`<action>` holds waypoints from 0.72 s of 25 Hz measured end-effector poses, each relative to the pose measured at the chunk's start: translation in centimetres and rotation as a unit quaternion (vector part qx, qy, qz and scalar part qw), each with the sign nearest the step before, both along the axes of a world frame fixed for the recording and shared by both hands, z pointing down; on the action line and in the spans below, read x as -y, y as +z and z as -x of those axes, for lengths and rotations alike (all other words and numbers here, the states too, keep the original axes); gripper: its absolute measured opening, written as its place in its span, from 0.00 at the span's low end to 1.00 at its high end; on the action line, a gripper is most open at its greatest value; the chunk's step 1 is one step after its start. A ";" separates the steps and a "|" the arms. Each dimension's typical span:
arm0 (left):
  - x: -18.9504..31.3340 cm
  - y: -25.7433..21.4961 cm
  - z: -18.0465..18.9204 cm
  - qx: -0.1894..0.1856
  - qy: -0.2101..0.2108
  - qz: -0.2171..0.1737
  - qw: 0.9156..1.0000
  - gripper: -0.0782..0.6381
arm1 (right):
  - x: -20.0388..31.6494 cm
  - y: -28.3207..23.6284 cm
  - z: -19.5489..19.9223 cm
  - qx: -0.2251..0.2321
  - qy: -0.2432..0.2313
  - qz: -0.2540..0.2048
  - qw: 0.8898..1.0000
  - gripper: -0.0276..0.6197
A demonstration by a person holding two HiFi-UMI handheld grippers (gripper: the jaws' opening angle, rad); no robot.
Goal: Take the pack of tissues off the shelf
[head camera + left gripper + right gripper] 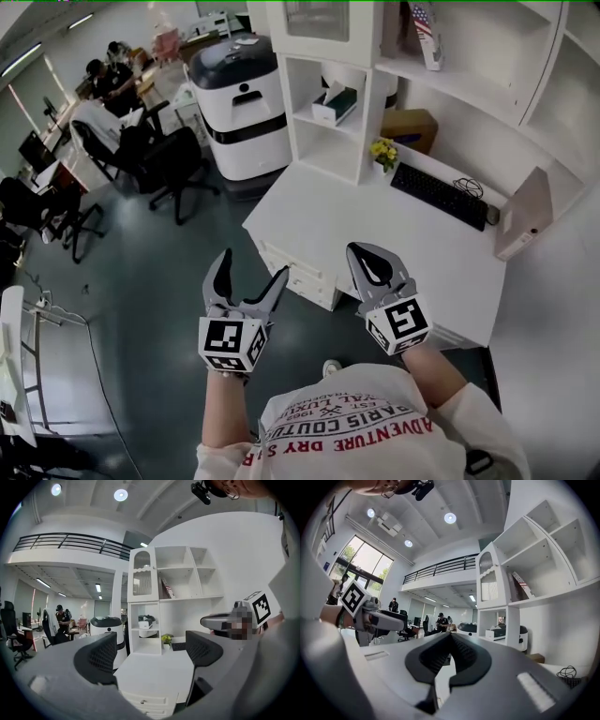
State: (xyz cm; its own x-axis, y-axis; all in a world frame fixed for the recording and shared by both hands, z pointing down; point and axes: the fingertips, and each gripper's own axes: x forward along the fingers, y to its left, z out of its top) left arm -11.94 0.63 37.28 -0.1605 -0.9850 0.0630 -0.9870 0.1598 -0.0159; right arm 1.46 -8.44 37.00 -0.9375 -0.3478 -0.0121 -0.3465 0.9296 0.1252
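The pack of tissues (335, 103) is a white box with a dark top. It lies in the lower open compartment of the white shelf unit (309, 141) at the far end of the desk, and it also shows as the tissue box (146, 622) and, far off, the tissue box (495, 633). My left gripper (253, 264) hangs in front of the desk's near edge, well short of the shelf; its jaws stand wide open with nothing between them, as in its own view (154, 656). My right gripper (367, 255) is beside it over the desk edge, its jaws shut and empty (451, 639).
The white desk (356, 234) carries a black keyboard (439, 195) and a small pot of yellow flowers (382, 153); drawers (295, 277) sit under its near edge. A white and black machine (242, 103) stands left of the shelf. Office chairs (169, 159) and seated people (108, 80) are farther left.
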 end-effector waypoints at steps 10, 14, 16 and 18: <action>15.3 1.5 3.7 -0.006 0.069 0.015 0.998 0.76 | 11.4 1.2 2.7 -0.021 0.065 0.004 0.998 0.04; 21.8 1.6 5.1 -0.006 0.115 0.016 0.993 0.76 | 16.1 1.1 3.7 -0.022 0.114 0.007 0.993 0.04; 24.8 1.7 5.8 -0.005 0.138 0.022 0.990 0.76 | 18.2 1.1 4.2 -0.023 0.142 0.008 0.990 0.04; 27.6 2.0 6.6 0.003 0.159 0.033 0.987 0.76 | 20.1 1.2 4.9 -0.028 0.167 0.004 0.986 0.04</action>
